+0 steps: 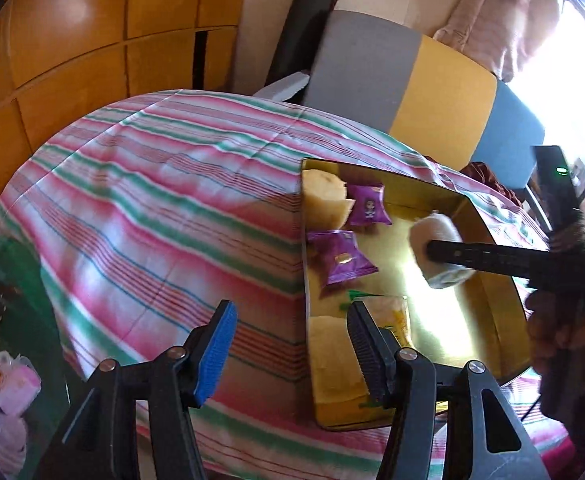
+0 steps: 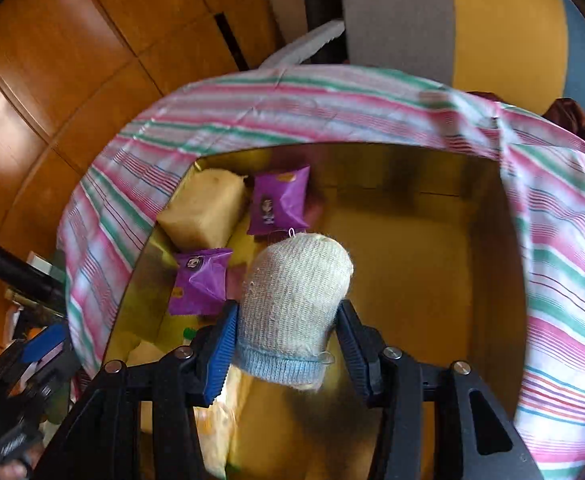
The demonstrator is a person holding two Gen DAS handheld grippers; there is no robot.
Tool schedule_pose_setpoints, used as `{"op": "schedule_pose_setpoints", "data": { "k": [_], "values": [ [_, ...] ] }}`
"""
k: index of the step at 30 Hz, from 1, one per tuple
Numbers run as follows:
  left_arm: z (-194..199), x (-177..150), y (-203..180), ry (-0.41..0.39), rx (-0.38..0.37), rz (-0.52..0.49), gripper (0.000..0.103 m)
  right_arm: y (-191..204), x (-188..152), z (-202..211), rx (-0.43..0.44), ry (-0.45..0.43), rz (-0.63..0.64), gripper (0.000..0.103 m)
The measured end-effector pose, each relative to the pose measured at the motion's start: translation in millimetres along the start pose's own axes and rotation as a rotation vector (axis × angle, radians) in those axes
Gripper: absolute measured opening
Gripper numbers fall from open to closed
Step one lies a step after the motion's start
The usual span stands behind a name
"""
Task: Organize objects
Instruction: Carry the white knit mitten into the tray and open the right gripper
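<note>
A gold tray (image 1: 472, 320) lies on a striped cloth (image 1: 152, 200). My right gripper (image 2: 288, 344) is shut on a rolled cream sock with a blue cuff (image 2: 292, 300) and holds it over the tray (image 2: 432, 280); the sock shows in the left wrist view (image 1: 438, 252) too. In the tray lie two purple snack packets (image 2: 278, 204) (image 2: 200, 280), a beige sponge-like block (image 2: 204, 210) and a yellow packet (image 1: 392, 316). My left gripper (image 1: 288, 340) is open and empty, over the tray's near left edge.
Wooden cabinet doors (image 1: 72, 40) stand behind the table. A grey, yellow and blue cushion (image 1: 432, 88) leans at the back right. Pink and white items (image 1: 8, 392) lie low at the left.
</note>
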State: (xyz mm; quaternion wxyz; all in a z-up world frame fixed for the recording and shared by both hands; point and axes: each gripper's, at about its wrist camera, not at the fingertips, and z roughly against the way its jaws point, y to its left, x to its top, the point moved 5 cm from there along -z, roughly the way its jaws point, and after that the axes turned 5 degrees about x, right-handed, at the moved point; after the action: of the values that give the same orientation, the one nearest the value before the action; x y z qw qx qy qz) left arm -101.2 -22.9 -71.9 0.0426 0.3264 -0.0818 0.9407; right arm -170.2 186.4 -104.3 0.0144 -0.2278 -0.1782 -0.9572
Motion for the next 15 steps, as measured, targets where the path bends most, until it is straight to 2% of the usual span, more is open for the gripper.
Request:
{"op": "schedule_pose_setpoints", "data": {
  "k": [5, 10, 12, 15],
  "values": [
    [-3.8, -5.5, 10.0, 0.009, 0.002, 0.022, 0.059, 6.4, 4.7, -27.7, -0.012, 0.033, 0.001, 0.049],
    [-8.5, -10.1, 15.9, 0.025, -0.002, 0.043, 0.060, 21.2, 5.5, -41.1, 0.054, 0.049, -0.003, 0.052],
    [-8.8, -10.9, 16.6, 0.025, 0.000, 0.047, 0.063, 21.8, 4.6, -40.9, 0.053, 0.052, -0.008, 0.055],
    [-5.8, -9.5, 16.2, 0.009, 0.008, 0.045, 0.066, 20.9, 1.3, -32.0, 0.034, 0.043, 0.001, 0.065]
  ]
}}
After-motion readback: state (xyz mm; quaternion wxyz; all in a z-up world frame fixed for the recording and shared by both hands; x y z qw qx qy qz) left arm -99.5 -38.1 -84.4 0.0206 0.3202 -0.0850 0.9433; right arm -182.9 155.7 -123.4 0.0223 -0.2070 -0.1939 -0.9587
